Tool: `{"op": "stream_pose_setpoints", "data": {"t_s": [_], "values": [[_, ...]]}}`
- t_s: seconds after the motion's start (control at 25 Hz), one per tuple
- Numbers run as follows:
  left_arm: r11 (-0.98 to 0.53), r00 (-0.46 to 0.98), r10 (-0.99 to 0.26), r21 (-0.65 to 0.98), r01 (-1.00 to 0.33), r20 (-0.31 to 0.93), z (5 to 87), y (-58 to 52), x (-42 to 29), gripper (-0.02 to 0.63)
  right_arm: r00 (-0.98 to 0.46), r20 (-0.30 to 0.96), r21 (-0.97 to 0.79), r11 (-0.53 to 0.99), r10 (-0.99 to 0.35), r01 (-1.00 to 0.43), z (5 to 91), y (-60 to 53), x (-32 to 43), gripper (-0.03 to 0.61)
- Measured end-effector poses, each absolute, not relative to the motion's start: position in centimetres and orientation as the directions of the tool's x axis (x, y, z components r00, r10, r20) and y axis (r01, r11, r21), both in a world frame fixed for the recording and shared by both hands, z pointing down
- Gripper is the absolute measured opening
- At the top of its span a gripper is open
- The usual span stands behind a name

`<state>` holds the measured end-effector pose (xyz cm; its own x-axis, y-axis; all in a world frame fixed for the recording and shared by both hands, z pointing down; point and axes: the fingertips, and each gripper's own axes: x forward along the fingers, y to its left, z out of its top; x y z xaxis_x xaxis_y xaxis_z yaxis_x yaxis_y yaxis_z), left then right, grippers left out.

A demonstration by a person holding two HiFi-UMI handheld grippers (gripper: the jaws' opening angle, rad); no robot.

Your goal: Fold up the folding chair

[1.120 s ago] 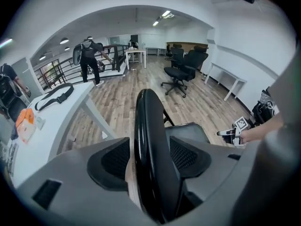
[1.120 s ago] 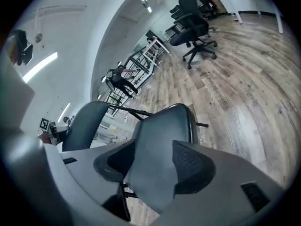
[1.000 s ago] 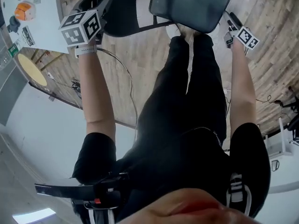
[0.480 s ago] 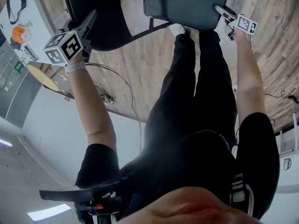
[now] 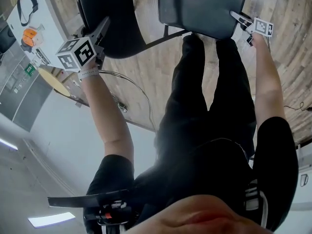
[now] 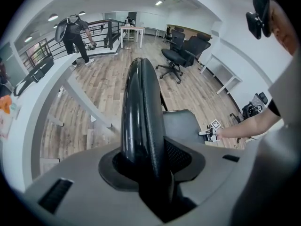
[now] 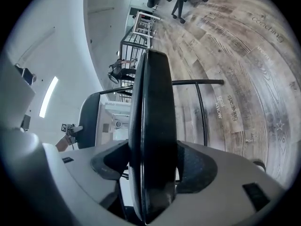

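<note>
A: Head view, stock?
B: One folding chair point(image 5: 185, 9), unfolded, on the wood floor point(image 5: 141, 67): one black backrest point(image 5: 114, 18) upper left, one grey seat point(image 5: 209, 6) upper right. Two grippers, one marker cube point(image 5: 78, 52) apiece: left gripper point(image 5: 101, 28) on the backrest rim, right gripper point(image 5: 238, 17) on the seat's right edge. One white table point(image 5: 51, 18) at far left, bearing one orange item point(image 5: 29, 33).
A: Left gripper view?
B: Backrest rim edge-on, upright between the two jaws. Jaws just closed further, pressed against it on both sides. Seat lower right beyond, right gripper at its far edge. In the distance: at least two office chairs point(image 6: 194, 45), one person point(image 6: 73, 29) by a railing point(image 6: 101, 29).
A: Right gripper view?
B: Seat edge between the two jaws, filling the gap. Jaws just closed further, clamped on it. One black frame tube point(image 7: 197, 83) beyond, over floor planks. Backrest at left, left gripper on its rim. One person by the railing, small; office chairs at top, count unclear.
</note>
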<state>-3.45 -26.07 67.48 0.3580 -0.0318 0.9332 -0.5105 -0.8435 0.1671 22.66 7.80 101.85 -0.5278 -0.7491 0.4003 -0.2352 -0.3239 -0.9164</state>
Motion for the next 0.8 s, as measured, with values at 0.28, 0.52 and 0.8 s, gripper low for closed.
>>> {"op": "stream_pose_setpoints", "data": {"t_s": [0.28, 0.52, 0.8], "values": [[-0.809, 0.433, 0.102, 0.328, -0.488, 0.896, 67.1, -25.2, -3.0, 0.087, -0.474, 0.345, -0.938, -0.314, -0.81, -0.146, 101.5, 7.4, 22.7, 0.3], [-0.786, 0.468, 0.162, 0.4, -0.472, 0.869, 64.4, -24.7, -2.2, 0.048, -0.523, 0.276, -0.961, -0.24, -0.806, -0.137, 98.1, 5.7, 21.9, 0.281], [-0.774, 0.459, 0.163, 0.401, -0.489, 0.874, 60.6, -25.1, -2.9, 0.048, -0.548, 0.204, -0.979, -0.164, -0.811, -0.122, 90.5, 3.3, 19.4, 0.25]]}}
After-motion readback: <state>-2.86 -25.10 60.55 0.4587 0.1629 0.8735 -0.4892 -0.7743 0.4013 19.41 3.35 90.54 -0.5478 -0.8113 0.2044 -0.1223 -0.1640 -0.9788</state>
